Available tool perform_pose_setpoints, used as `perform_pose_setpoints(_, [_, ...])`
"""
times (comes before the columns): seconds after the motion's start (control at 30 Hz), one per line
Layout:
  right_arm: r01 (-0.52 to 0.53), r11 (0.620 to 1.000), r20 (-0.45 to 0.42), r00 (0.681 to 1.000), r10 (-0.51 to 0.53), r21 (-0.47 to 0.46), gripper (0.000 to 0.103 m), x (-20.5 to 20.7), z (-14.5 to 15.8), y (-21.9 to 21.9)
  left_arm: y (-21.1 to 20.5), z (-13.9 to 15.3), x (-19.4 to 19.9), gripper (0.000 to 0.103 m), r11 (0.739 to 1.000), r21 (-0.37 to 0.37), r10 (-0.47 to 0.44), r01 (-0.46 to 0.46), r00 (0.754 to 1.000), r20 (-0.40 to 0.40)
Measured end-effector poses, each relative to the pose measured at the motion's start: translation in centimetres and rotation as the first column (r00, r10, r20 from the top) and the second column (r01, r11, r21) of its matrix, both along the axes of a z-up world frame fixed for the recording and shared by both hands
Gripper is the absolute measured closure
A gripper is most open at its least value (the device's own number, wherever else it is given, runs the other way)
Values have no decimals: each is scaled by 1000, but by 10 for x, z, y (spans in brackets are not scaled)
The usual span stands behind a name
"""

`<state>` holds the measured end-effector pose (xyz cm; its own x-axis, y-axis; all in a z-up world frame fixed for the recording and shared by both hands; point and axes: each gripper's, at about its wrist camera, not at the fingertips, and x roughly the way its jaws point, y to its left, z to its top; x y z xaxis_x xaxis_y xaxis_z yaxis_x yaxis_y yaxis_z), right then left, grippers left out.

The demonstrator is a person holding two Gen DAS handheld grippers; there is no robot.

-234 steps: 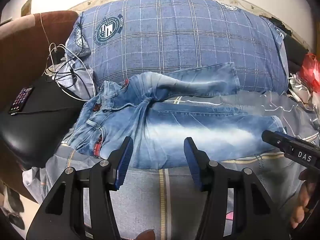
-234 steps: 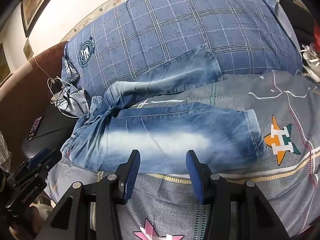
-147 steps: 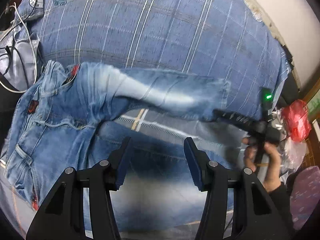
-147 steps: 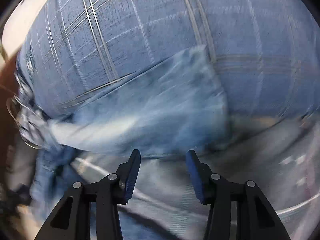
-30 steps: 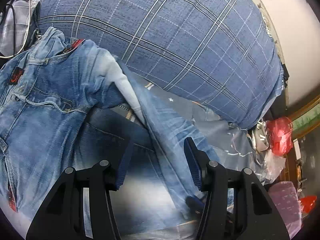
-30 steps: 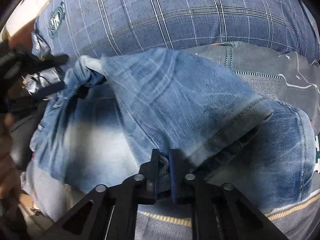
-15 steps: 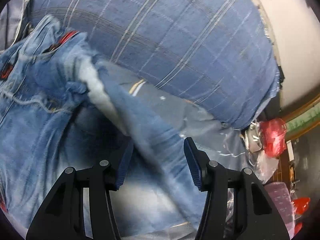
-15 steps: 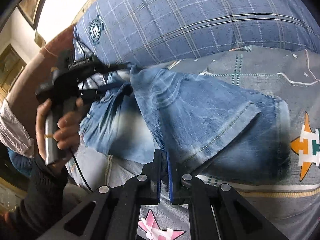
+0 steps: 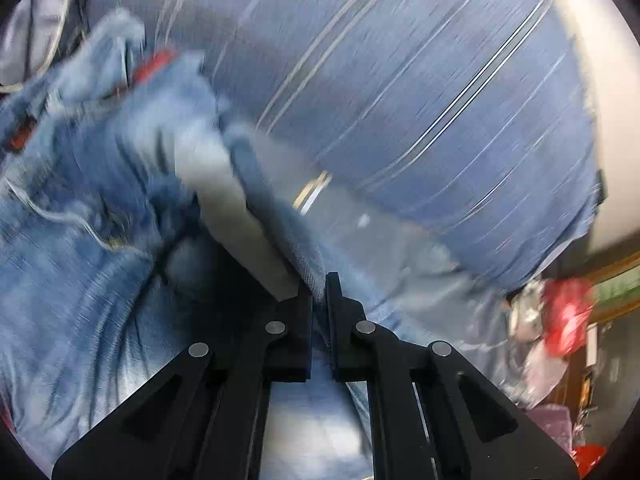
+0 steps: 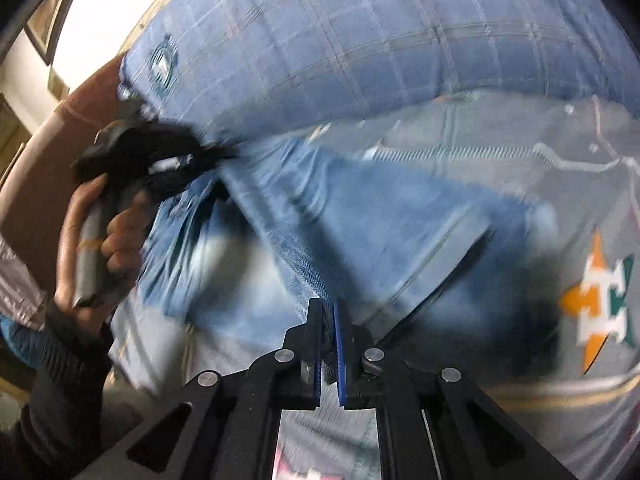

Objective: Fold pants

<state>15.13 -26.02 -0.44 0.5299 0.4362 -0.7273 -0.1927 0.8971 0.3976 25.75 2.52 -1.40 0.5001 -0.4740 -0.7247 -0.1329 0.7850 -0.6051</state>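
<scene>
While both claws grip denim, the fold is only started.
Bed (image 10: 520,432): carries everything; a plaid pillow (image 10: 360,40) lies along its far side.
Jeans (image 10: 400,240): spread on the bed against the pillow, one leg lifted and crossing over the other; waistband to the left.
Done: far leg brought over the near one, judging by the overlap.
Left: lay the legs flush, then fold lengthwise; nothing is flat yet.
Left claw (image 9: 319,292): has just snapped closed, clenched on a fold of the upper leg.
Right claw (image 10: 328,320): clenched on that leg's hem edge.
Blur: finer detail unreadable.
</scene>
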Motion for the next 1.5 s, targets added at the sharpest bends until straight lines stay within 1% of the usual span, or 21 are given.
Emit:
perform_pose_setpoints(0.1, [44, 995, 170, 984, -58, 84, 98, 12, 37, -17, 21, 23, -17, 100, 991, -121, 75, -63, 992, 98])
perform_pose_setpoints(0.13, [40, 991, 213, 975, -66, 124, 98, 8, 45, -22, 31, 28, -27, 100, 978, -196, 100, -74, 987, 129])
perform_pose_setpoints(0.2, [19, 987, 287, 956, -65, 161, 98, -7, 59, -25, 40, 32, -43, 100, 961, -268, 118, -69, 978, 171])
perform_pose_setpoints(0.27, [-16, 994, 316, 949, -19, 107, 98, -26, 60, -20, 42, 33, -80, 100, 964, -255, 130, -77, 972, 198])
perform_pose_setpoints(0.37, [-112, 992, 159, 982, 101, 60, 98, -36, 27, -15, 40, 13, -129, 100, 978, -182, 129, -103, 982, 137])
perform_pose_setpoints(0.4, [-111, 993, 63, 992, 109, 40, 98, -35, 7, -14, 39, 3, -140, 100, 983, -151, 125, -108, 987, 105])
perform_pose_setpoints(0.47, [-73, 997, -42, 996, 74, 22, 98, -30, -11, -16, 32, -32, -147, 100, 989, -112, 97, -101, 995, -39])
perform_pose_setpoints(0.53, [-10, 995, -63, 998, 16, 100, 97, -25, -9, -32, 28, -60, -147, 100, 986, -138, 75, -96, 985, -153])
perform_pose_setpoints(0.57, [22, 986, -50, 999, -13, 165, 96, -25, -5, -42, 27, -63, -147, 100, 986, -136, 73, -95, 984, -162])
perform_pose_setpoints(0.63, [80, 945, -21, 997, -77, 318, 82, -27, 2, -65, 24, -58, -147, 100, 991, -104, 68, -83, 988, -136])
perform_pose_setpoints(0.67, [108, 931, -14, 994, -110, 348, 63, -29, 3, -71, 23, -54, -148, 100, 992, -98, 69, -81, 990, -120])
perform_pose_setpoints(0.7, [154, 926, -10, 987, -160, 345, 56, -30, 3, -79, 17, -51, -146, 100, 992, -94, 69, -79, 992, -107])
perform_pose_setpoints(0.8, [234, 936, -65, 972, -224, 264, 56, -19, -2, -81, 17, -47, -150, 100, 994, -89, 61, -70, 994, -95])
perform_pose_setpoints(0.87, [273, 937, -125, 960, -251, 218, 57, -7, -15, -80, 17, -50, -150, 100, 994, -84, 63, -73, 992, -107])
perform_pose_setpoints(0.93, [277, 951, -164, 953, -254, 139, 64, 7, -22, -73, 18, -52, -148, 100, 994, -80, 66, -75, 991, -116])
perform_pose_setpoints(1.07, [212, 976, -124, 971, -205, 48, 101, 22, -17, -48, 20, -53, -151, 100, 994, -86, 62, -71, 992, -110])
perform_pose_setpoints(1.1, [224, 974, -98, 971, -220, 31, 101, 19, -11, -46, 20, -51, -153, 100, 994, -90, 59, -68, 993, -99])
perform_pose_setpoints(1.2, [235, 964, -10, 972, -235, 125, 101, 11, 21, -59, 21, -40, -162, 100, 991, -124, 52, -57, 998, -42])
perform_pose_setpoints(1.33, [273, 953, 87, 954, -286, 133, 101, 23, 55, -63, 14, -16, -169, 100, 989, -149, 28, -17, 997, 74])
perform_pose_setpoints(1.43, [292, 951, 92, 949, -301, 99, 101, 48, 44, -64, 8, -25, -164, 100, 986, -166, -3, 11, 999, 48])
perform_pose_setpoints(1.5, [307, 950, -1, 952, -307, 60, 101, 65, 17, -68, -2, -43, -154, 100, 990, -140, -24, 20, 999, -31])
